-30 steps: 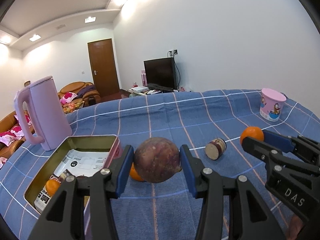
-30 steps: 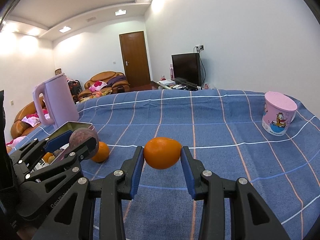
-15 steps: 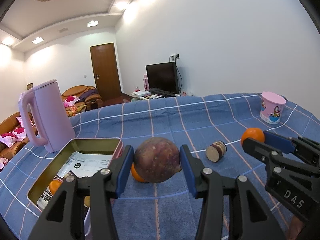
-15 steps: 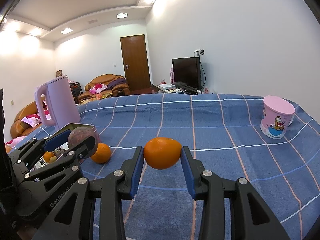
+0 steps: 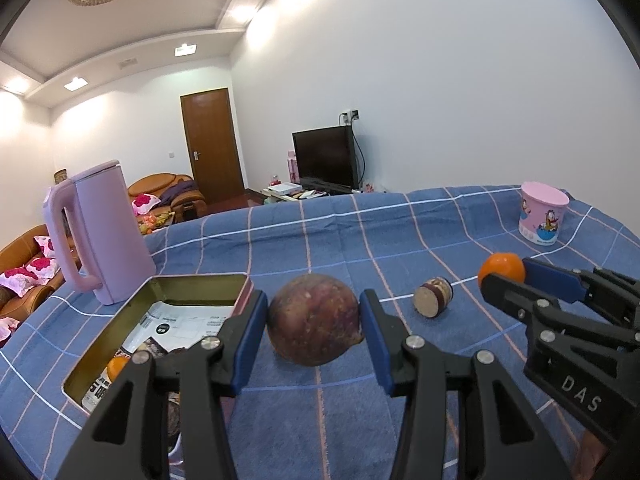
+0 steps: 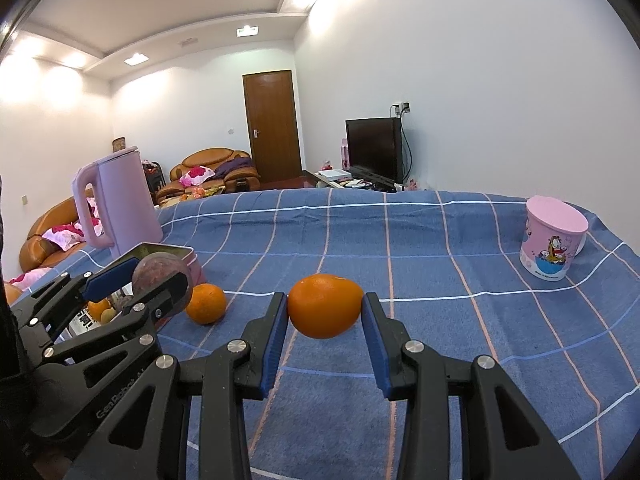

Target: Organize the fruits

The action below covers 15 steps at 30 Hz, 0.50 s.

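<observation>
Blue pads of the left gripper [image 5: 314, 322] clamp a brown-purple fruit [image 5: 313, 319], held above the cloth [image 5: 360, 240] just right of the tin [image 5: 168, 284]. The right gripper [image 6: 325, 314] grips an orange [image 6: 325, 311], also off the cloth. Since a second ago both views have tilted a little: the tin and cup [image 6: 554, 236] sit lower in frame, and both grips are unchanged. A second orange [image 6: 206, 303] lies beside the tin, hidden behind the fruit in the left view. A cut roll [image 5: 433, 300] lies between the grippers. Farther back stands the pink kettle [image 5: 98, 232].
</observation>
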{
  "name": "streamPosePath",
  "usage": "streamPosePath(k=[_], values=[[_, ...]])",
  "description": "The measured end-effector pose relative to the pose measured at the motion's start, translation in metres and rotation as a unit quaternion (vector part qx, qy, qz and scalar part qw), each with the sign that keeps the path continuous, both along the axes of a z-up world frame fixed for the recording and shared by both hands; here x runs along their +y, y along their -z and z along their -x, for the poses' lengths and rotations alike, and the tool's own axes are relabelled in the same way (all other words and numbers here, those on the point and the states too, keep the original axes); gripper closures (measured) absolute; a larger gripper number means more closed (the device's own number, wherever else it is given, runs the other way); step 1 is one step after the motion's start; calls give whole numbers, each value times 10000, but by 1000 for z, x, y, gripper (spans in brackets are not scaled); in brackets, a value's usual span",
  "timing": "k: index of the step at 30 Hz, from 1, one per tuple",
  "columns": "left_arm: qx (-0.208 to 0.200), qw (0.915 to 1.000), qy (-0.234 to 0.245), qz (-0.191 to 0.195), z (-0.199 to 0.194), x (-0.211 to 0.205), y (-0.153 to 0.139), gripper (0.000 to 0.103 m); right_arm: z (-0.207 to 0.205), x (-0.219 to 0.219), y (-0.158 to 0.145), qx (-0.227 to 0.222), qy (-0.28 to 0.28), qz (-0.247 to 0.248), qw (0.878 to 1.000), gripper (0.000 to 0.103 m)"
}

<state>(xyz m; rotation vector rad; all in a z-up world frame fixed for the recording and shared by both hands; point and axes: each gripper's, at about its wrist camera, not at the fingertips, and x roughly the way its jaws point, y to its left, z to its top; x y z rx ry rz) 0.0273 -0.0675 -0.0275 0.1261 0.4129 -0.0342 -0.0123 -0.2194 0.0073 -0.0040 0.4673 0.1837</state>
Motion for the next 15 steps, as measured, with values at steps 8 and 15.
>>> streamPosePath(k=[8,15], values=[[133,9998,-121,96,1,16,2,54,-2,6,2,118,-87,21,9999,63],[147,9992,-352,147,3,39,0,54,-9,25,1,215,-309,79,9993,63]])
